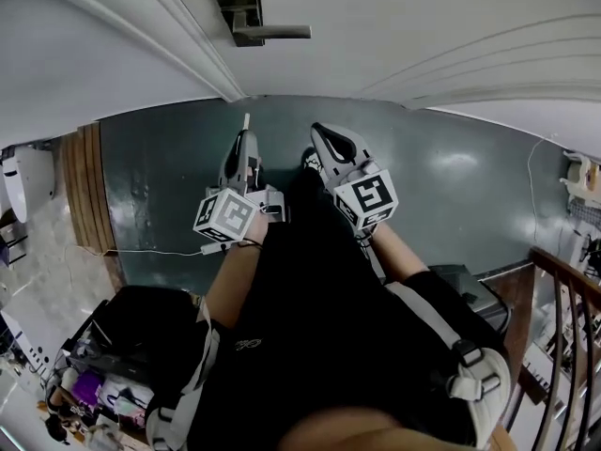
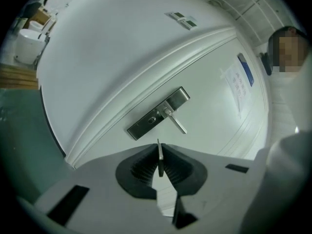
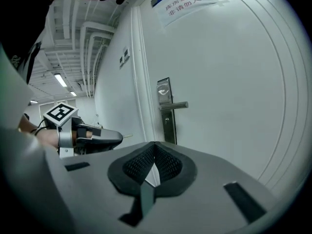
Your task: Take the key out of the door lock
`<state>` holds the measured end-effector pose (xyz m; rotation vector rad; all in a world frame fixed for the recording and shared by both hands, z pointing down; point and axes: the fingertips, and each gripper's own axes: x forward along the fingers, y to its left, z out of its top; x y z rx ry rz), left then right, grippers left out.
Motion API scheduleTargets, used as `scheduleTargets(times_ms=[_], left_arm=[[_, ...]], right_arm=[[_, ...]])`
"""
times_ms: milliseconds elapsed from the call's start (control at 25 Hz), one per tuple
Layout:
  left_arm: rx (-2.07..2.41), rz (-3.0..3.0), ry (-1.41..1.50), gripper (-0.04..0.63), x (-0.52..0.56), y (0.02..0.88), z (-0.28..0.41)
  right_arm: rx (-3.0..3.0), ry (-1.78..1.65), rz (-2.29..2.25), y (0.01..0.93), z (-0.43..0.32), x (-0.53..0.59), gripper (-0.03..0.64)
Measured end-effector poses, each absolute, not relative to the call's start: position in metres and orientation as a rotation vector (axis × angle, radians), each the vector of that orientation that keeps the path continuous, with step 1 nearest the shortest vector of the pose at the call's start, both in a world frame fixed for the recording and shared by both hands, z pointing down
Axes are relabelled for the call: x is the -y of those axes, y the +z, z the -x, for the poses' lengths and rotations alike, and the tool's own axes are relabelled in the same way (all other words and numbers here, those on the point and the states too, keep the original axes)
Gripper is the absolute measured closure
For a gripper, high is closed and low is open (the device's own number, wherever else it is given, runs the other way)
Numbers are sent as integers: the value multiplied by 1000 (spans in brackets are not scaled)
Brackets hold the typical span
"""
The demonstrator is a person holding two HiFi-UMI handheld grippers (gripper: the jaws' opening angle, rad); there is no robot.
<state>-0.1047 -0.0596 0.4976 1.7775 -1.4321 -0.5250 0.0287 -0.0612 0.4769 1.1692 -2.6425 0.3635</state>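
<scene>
Left hand-held gripper [image 2: 159,147] clamped on key [image 2: 159,159], lower centre of frame; key out of lock plate [image 2: 158,113] on white door [image 2: 122,57], well apart; right hand-held gripper [image 3: 155,145] pinched together, nothing between pads; head view: both low over green floor [image 1: 451,177].

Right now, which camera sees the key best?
The left gripper view: the key stands edge-on, pinched in the left gripper's jaws. The head view shows only its tip; the right gripper view shows a tiny sliver.
</scene>
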Motion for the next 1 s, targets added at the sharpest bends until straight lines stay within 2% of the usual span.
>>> scheduleTargets(times_ms=[400,1000], left_arm=[[1413,-2059,-252,560,13,487,139],[1428,-2369,-90,560,17,421,109]], right_arm=[[2547,363,-1325,483,10,2,609],[2573,255,-1464,434,-11,14,609]])
